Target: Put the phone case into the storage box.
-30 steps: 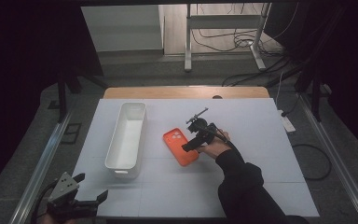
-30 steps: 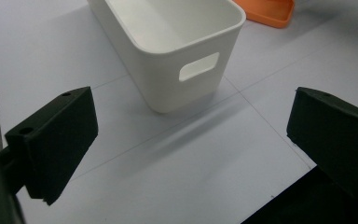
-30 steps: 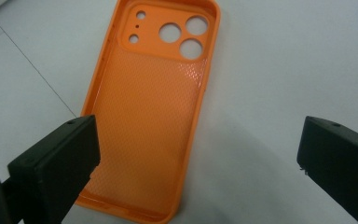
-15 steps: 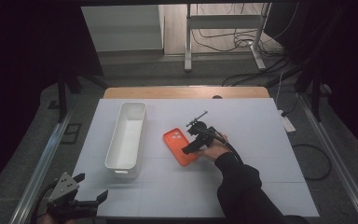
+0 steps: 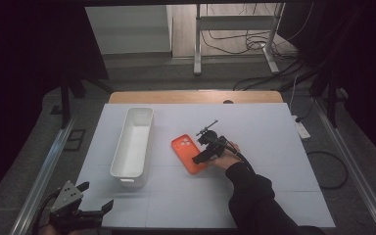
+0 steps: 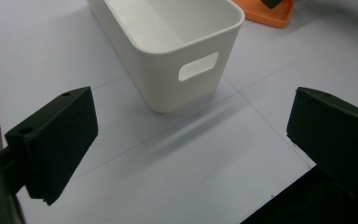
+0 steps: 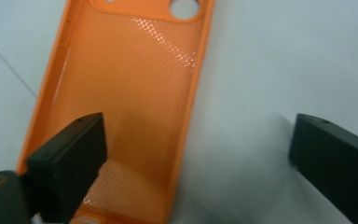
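Right hand-held gripper [image 7: 198, 158] mid-surface, released but just closing a bit, straddling orange phone case's [image 7: 126, 107] edge. Left hand-held gripper [image 6: 191, 154] released at near-left corner.

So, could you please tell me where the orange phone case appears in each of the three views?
High view: the phone case lies mid-table, right of the white bin, under the right gripper.
Left gripper view: its corner sits at the top edge, right of the bin.
Right gripper view: the case runs up the left half; one black jaw stands over it, the other over the bare table.
Shared landmark: the bin, in the high and left gripper views.
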